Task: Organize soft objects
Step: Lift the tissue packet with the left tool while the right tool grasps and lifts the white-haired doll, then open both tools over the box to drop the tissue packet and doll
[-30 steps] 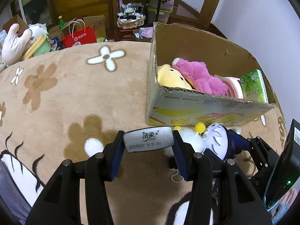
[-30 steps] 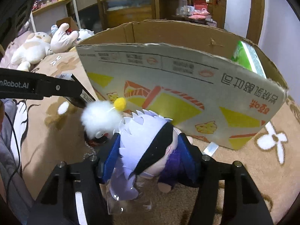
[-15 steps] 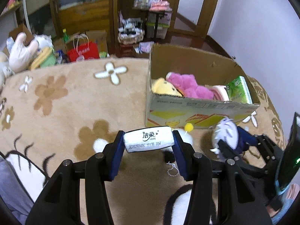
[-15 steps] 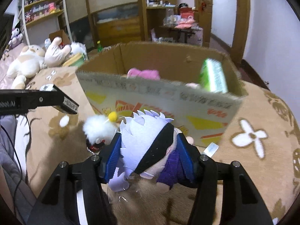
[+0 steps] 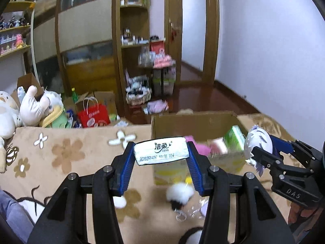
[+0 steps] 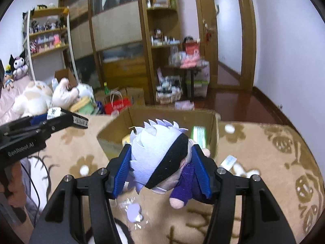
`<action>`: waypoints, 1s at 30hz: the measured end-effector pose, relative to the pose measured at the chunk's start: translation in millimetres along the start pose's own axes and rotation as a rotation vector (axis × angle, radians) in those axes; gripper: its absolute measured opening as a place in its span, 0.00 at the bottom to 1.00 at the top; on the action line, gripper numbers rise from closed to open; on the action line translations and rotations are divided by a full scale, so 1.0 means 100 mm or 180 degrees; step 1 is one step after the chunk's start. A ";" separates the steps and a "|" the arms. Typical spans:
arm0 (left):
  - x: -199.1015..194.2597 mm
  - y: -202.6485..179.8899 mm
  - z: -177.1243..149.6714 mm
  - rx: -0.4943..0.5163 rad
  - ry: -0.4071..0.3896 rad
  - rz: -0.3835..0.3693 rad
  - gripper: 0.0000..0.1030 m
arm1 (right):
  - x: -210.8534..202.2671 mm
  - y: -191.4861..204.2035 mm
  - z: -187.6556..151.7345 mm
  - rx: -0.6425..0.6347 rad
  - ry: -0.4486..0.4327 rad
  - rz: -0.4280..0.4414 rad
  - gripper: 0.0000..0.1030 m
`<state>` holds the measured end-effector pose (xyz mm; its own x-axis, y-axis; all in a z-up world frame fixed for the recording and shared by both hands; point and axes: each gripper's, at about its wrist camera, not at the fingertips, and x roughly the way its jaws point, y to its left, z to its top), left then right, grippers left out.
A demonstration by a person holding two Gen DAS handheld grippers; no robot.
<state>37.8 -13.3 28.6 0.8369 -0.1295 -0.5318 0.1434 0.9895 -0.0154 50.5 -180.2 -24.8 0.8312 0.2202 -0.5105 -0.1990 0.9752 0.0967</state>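
My left gripper is shut on a white tissue pack with printed text, held in the air in front of an open cardboard box. The box holds a pink plush and a green tissue pack. My right gripper is shut on a plush doll with white spiky hair, a black blindfold and purple clothes, raised near the box. In the left wrist view that doll and right gripper show at the right. A white fluffy pom-pom toy lies on the blanket below.
A beige flower-patterned blanket covers the surface. Large white plush toys and a red paper bag sit at the far left edge. Wooden cabinets, a toy shelf and a doorway stand behind. A small paper tag lies right of the box.
Both grippers have risen and tipped up with the tissue pack and the doll still held. The box now sits lower and smaller in both views, and more of the room shows.
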 end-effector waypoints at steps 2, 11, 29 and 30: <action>-0.01 -0.01 0.06 0.0028 -0.0078 0.0007 0.47 | -0.06 0.01 0.10 -0.0020 -0.0115 0.0004 0.61; 0.15 -0.15 0.24 0.0209 -0.0360 -0.0041 0.47 | -0.04 -0.02 0.40 -0.0072 -0.0370 -0.0027 0.62; 0.87 -0.24 0.17 0.0271 -0.0109 -0.0280 0.46 | 0.57 -0.08 0.36 -0.0027 -0.0346 0.0018 0.64; 0.93 -0.23 0.15 0.0247 -0.0060 -0.0287 0.46 | 0.61 -0.08 0.34 -0.0028 -0.0308 0.0022 0.64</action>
<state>120.6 -48.6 -7.4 0.8284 -0.2197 -0.5153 0.2583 0.9660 0.0035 120.5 -173.7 -27.8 0.8760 0.2284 -0.4248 -0.2091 0.9735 0.0922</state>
